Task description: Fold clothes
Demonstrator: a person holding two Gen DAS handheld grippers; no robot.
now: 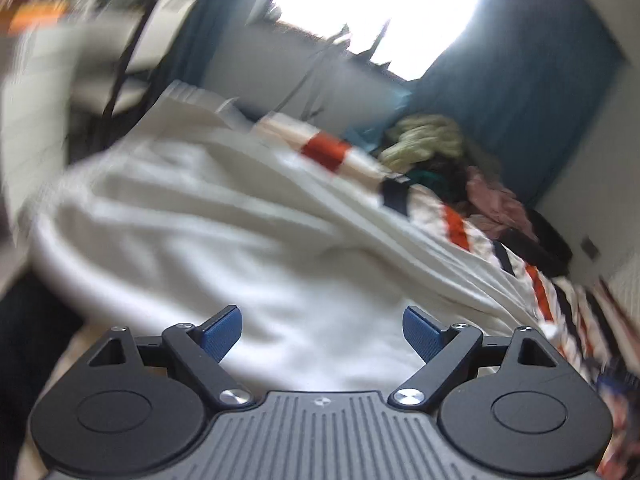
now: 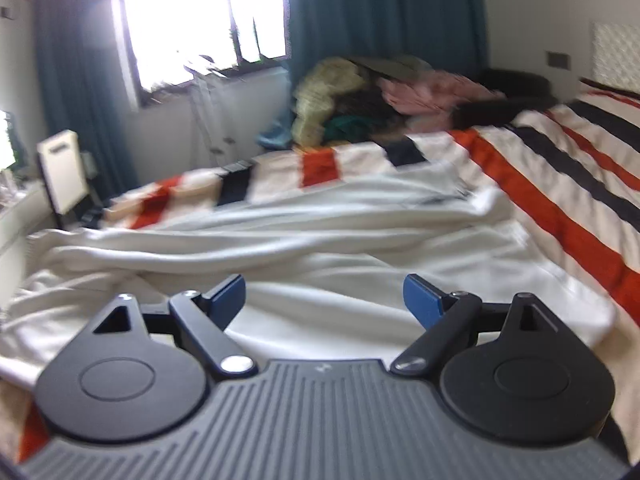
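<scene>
Nearest my lens, the left gripper (image 1: 322,334) stands wide apart with nothing between its blue pads (image 1: 221,334); the right gripper (image 2: 324,300) is likewise spread and empty. Both hang over the white garment (image 2: 280,232), which lies rumpled in long folds across the near part of the bed (image 2: 580,184), spreading toward its left edge in the right wrist view.

The bed carries a cover striped white, orange-red and dark. At its far edge sits a pile of clothes (image 2: 360,96): something yellow-green, pink and dark, heaped together. Behind that, teal curtains (image 2: 380,12) frame a bright, washed-out window (image 2: 200,12) above a pale wall.

My right wrist view shows the stripes running away along the bed's right side, a wall switch (image 2: 559,59), and a white panel-like object (image 2: 62,172) beyond the bed's left edge. My left wrist view is tilted and more blurred; it shows a smeared orange and white shape (image 1: 36,20) in its upper left corner that I cannot identify.
</scene>
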